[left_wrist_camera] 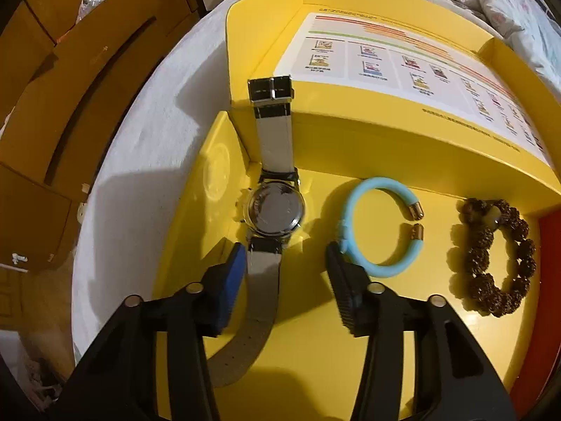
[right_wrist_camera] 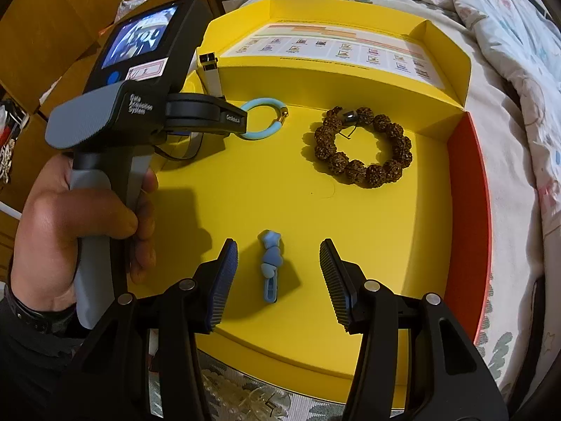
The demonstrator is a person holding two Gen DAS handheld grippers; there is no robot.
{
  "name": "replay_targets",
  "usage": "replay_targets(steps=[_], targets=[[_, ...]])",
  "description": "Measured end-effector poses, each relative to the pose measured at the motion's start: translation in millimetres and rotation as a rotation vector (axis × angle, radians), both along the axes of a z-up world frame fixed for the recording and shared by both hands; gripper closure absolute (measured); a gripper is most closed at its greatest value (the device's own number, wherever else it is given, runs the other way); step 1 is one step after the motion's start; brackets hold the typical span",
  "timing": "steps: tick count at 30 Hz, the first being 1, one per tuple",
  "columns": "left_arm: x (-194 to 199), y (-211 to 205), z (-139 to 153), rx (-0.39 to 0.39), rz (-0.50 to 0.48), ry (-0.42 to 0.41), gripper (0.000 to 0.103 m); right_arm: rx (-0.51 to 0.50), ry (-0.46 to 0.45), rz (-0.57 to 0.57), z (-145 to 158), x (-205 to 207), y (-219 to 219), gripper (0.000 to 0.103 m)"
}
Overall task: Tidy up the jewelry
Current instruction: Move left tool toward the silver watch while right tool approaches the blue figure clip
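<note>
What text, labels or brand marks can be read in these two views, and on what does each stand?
"Data Acquisition System": on the grey handle shell of the left gripper device.
Small white mark on that device's black finger arm: too blurred to read.
Printed chart sheet in the yellow cardboard box: too small to read.
Red-bordered sticker under the device screen: illegible.

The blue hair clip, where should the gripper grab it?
Grab the hair clip across its narrow middle, coming straight down from above. It lies flat on the yellow tray, long and thin, lined up between the open right gripper fingers, so closing them pinches both long sides.
</note>
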State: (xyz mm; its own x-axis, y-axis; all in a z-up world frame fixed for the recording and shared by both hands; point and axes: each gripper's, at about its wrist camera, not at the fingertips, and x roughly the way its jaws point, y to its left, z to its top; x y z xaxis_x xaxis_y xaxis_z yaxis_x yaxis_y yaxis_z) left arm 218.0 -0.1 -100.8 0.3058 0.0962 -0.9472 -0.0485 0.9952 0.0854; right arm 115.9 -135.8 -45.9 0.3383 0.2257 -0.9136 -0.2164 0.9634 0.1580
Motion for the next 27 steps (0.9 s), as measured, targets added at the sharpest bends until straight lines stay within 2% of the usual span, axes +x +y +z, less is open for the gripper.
replay_targets(steps=[2,11,15,16,18,23,24,27], targets=[[-5,0,0,-0.048,-0.013,0.010,0.077,0.003,-0.001,-0.001,1,0,-1,0.051],[-18,14,4,-0.193,-0.045,0.076,0.081,0.019,0.002,-0.006,3,0,-2,0.051],[-16,24,15,-0.213,-0.047,0.073,0.080,0.012,0.016,0.001,-1,0,0,0.051],[-15,24,15,-0.212,-0.052,0.081,0.077,0.010,0.018,0.003,-2,-1,1,0.051],[-16,26,14,-0.231,-0.055,0.098,0.073,0.003,0.031,0.012,-5,-1,4,0.051],[-9,19,5,-0.252,-0.070,0.125,0.071,-0.025,0.041,0.027,-11,-3,12,0.051],[-9,16,3,-0.236,-0.077,0.125,0.070,-0.040,0.038,0.030,-12,-3,14,0.051],[-8,10,2,-0.221,-0.088,0.122,0.061,-0.092,0.018,0.046,-15,-4,22,0.051]])
